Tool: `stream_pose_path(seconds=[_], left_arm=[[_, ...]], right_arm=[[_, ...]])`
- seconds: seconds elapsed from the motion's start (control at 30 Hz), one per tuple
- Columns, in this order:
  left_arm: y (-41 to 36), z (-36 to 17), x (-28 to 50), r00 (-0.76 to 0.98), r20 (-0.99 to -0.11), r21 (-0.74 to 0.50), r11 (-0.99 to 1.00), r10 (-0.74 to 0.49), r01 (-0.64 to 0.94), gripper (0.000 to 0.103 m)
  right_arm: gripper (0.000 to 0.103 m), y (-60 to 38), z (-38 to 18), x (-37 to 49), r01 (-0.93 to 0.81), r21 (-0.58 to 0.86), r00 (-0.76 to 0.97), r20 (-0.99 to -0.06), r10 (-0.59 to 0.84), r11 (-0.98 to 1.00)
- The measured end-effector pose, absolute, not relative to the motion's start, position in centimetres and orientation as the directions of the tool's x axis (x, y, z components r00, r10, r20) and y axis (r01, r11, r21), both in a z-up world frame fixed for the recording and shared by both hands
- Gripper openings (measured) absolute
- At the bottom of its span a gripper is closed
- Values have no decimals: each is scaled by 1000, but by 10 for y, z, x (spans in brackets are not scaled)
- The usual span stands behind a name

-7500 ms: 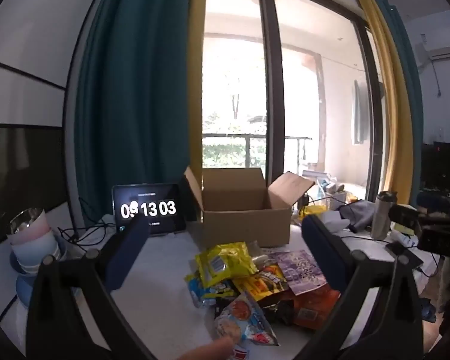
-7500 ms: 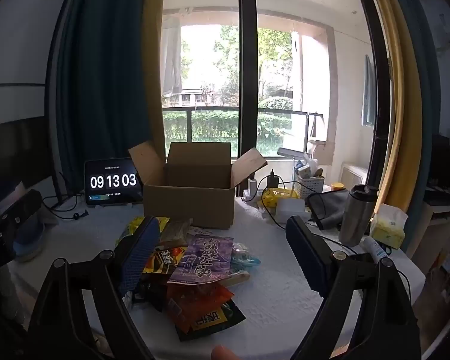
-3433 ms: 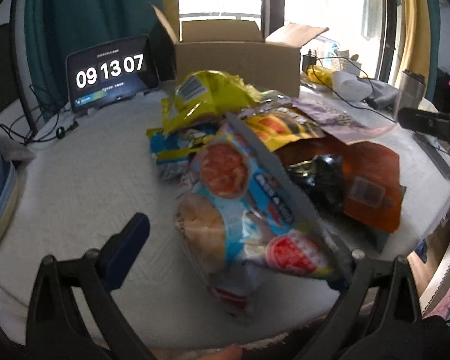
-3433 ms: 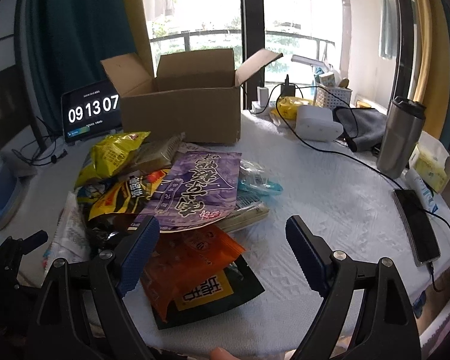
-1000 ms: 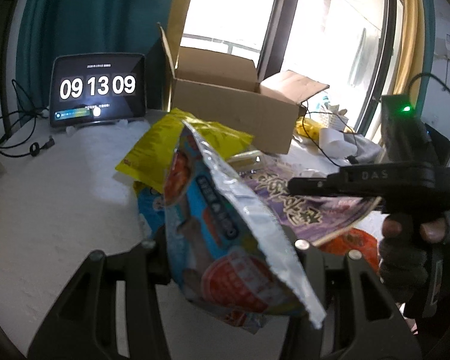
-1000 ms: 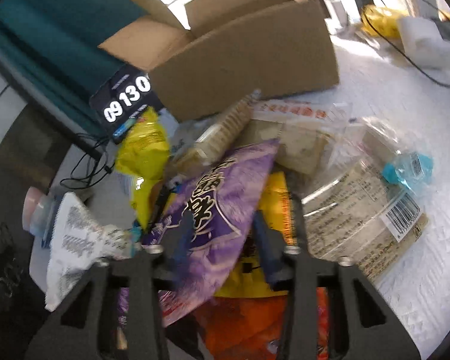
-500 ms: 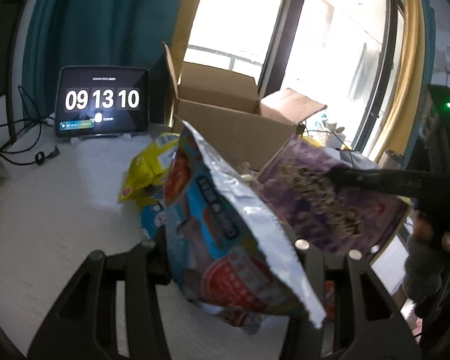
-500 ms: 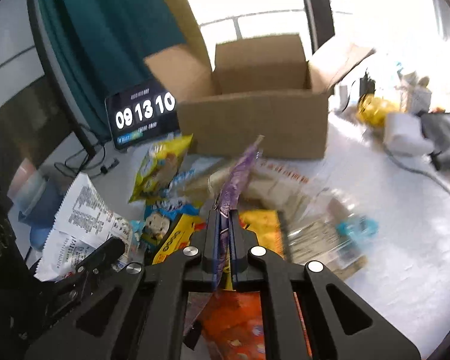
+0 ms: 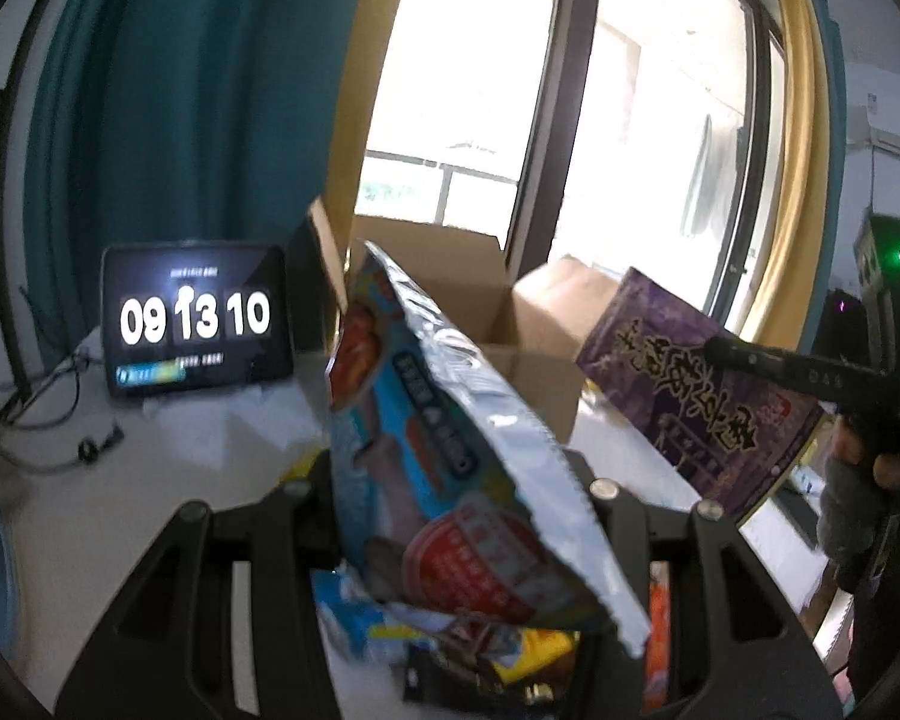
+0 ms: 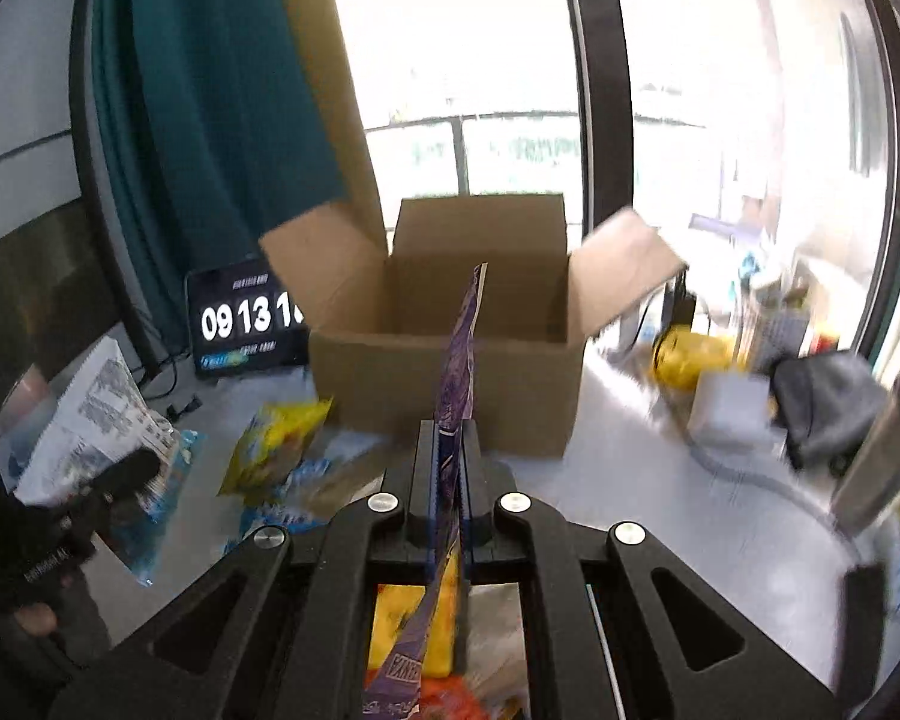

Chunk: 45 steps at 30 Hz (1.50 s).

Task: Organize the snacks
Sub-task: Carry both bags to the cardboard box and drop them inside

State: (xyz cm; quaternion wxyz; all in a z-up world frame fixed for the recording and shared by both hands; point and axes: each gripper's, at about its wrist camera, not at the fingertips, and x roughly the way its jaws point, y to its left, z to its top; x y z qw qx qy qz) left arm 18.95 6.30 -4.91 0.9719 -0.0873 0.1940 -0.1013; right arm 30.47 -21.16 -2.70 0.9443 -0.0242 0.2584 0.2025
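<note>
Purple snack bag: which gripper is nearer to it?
Right. The right gripper is shut on the purple snack bag; the left gripper holds a blue snack bag beside it.

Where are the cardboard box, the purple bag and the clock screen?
box [image 10: 450,384], right wrist view, front wall.
purple bag [image 9: 690,396], left wrist view, printed face.
clock screen [image 9: 195,318], left wrist view, the digits.

Left hand-held gripper [image 9: 456,498] clamped, right hand-held gripper [image 10: 448,456] pinched shut.
</note>
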Motion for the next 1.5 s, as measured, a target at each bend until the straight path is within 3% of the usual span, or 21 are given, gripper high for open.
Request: stream_pose_path(seconds=[0.4,0.63,1.03,1.2,1.3,1.33,1.37,1.43,1.5], left_arm=[[65,24,276,937,-275,-90,976,-215,197,49],[58,37,360,926,-313,-75,977,-213,199,49],[49,-2,471,896,-423,-51,991,-135,125,53],[47,-9,486,889,-442,-73,992,-121,99,80],[50,-8,491,883,-451,-93,991,-128,96,85],[52,-8,491,885,-449,-95,992,-119,85,85],[49,-8,491,886,-449,-98,992,-113,77,85],[47,-6,490,887,-448,-109,992,-108,66,85],[50,-5,487,891,-440,-114,992,-106,62,85]], right_arm=[[6,-213,29,369,-376,-1,863,-365,350,927],[6,-213,48,425,-367,-14,879,-331,343,930],[6,-198,25,514,-360,-41,877,-354,323,932],[6,-184,3,546,-360,-39,862,-395,316,932],[7,-181,-7,556,-363,-27,851,-416,319,931],[11,-180,-9,557,-359,-32,851,-423,313,933],[24,-179,-12,557,-352,-40,851,-431,302,935],[39,-179,-13,555,-355,-33,847,-436,306,934],[39,-180,-13,550,-362,-36,842,-441,310,931]])
